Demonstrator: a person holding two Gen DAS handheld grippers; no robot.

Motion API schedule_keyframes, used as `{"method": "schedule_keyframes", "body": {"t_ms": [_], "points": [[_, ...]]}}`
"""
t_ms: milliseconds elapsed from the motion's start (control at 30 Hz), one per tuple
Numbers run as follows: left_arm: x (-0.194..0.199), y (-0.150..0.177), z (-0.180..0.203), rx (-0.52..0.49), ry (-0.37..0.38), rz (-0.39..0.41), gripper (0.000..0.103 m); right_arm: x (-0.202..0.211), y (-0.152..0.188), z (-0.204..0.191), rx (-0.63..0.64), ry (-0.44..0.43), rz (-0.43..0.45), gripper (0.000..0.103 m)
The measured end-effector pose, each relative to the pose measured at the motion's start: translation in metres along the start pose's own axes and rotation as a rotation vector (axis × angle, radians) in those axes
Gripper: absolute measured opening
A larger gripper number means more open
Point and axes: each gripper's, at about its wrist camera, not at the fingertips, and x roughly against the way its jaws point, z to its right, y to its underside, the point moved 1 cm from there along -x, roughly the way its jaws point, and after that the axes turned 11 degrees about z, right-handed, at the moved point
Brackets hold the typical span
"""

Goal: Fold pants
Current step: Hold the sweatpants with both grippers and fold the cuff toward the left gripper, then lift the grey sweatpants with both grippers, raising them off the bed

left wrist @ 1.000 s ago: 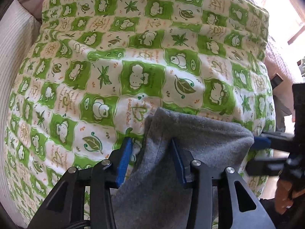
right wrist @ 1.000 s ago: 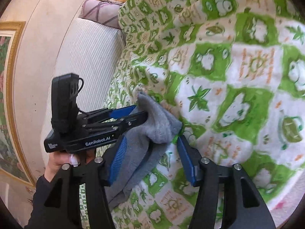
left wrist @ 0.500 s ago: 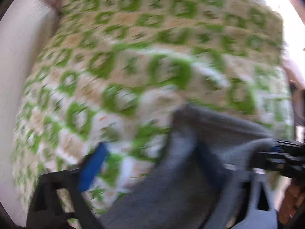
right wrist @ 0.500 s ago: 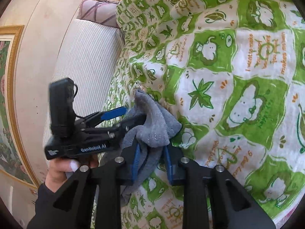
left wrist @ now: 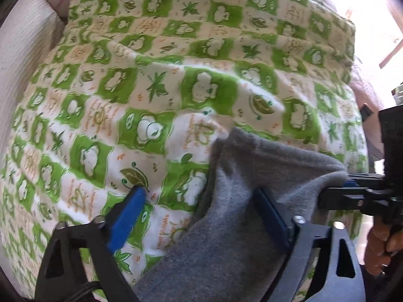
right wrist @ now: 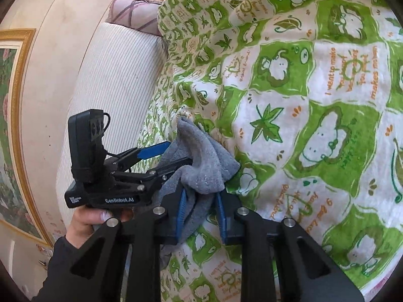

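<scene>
The grey fleece pants [left wrist: 246, 216] hang over the near edge of a bed covered in a green-and-white animal-print blanket [left wrist: 176, 88]. My left gripper [left wrist: 201, 209] is open; its blue pads stand wide apart, the right pad against the grey cloth and the left pad on the blanket. My right gripper [right wrist: 201, 206] is shut on the pants' bunched top edge [right wrist: 201, 161]. It shows at the right in the left wrist view [left wrist: 352, 193], pinching the cloth's right corner. The left gripper shows in the right wrist view [right wrist: 161, 158], beside the cloth.
A white ribbed headboard cushion [right wrist: 110, 80] and a purple pillow [right wrist: 136, 15] lie at the bed's far end. A gold-framed picture [right wrist: 15, 130] hangs on the beige wall. The blanket [right wrist: 314, 100] spreads wide beyond the pants.
My right gripper closed on the pants' top edge. My left gripper's jaws opened wider and let go of the cloth, shifting left.
</scene>
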Motion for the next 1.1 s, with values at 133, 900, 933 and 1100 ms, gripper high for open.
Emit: {"method": "schedule_keyframes", "body": {"t_ms": [133, 900, 933, 1100], "points": [[0.002, -0.012, 0.018, -0.076, 0.025, 0.006, 0.065, -0.001, -0.001, 0.001, 0.002, -0.025, 0.003, 0.023], [0.003, 0.0, 0.035, -0.045, 0.334, -0.068, 0.013, 0.038, 0.006, -0.008, 0.077, -0.156, 0.028, 0.01], [0.004, 0.0, 0.037, -0.048, 0.329, -0.061, 0.01, 0.039, 0.006, -0.008, 0.079, -0.155, 0.03, 0.01], [0.024, 0.002, 0.038, -0.056, 0.319, -0.012, 0.007, 0.041, 0.004, -0.023, 0.121, -0.152, 0.046, 0.01]]}}
